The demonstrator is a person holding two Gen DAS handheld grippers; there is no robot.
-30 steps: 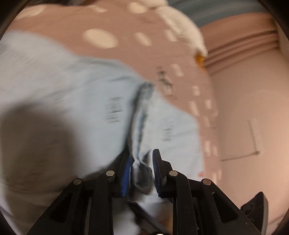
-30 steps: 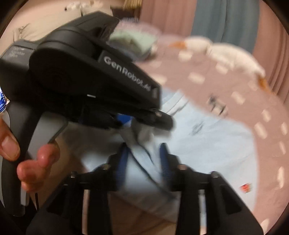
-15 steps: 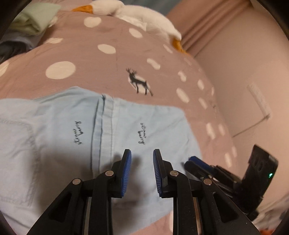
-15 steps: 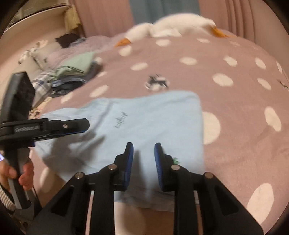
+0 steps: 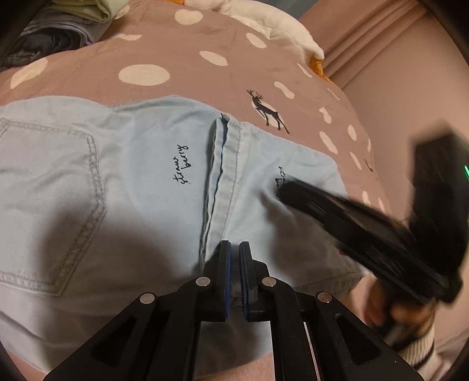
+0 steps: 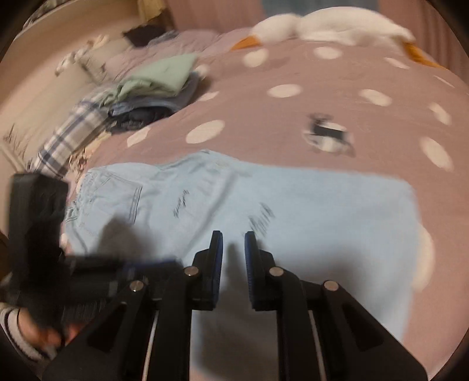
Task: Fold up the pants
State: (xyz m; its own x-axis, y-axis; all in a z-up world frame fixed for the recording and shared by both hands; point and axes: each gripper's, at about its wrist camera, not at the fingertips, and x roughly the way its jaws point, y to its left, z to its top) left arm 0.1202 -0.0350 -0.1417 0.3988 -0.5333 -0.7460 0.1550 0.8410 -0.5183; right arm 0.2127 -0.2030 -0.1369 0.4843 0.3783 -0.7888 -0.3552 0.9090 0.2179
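Note:
Light blue pants (image 5: 140, 181) lie folded flat on the mauve polka-dot bedspread (image 5: 205, 79), back pocket at the left, a hem seam running down the middle. They also show in the right wrist view (image 6: 307, 205). My left gripper (image 5: 234, 247) is nearly shut and empty, low over the pants' near part beside the seam. My right gripper (image 6: 233, 237) is open and empty above the pants' near edge; in the left wrist view it (image 5: 351, 217) is a blurred black shape over the pants' right part.
A stack of folded clothes (image 6: 152, 85) sits at the back left of the bed. A white plush goose (image 6: 328, 26) lies along the far edge. A pink wall (image 5: 410, 96) and curtains stand to the right.
Both grippers let go of the pants a second ago and drew back. Since half a second ago my left gripper has closed and dropped nearer the cloth; my right gripper swung left over the pants.

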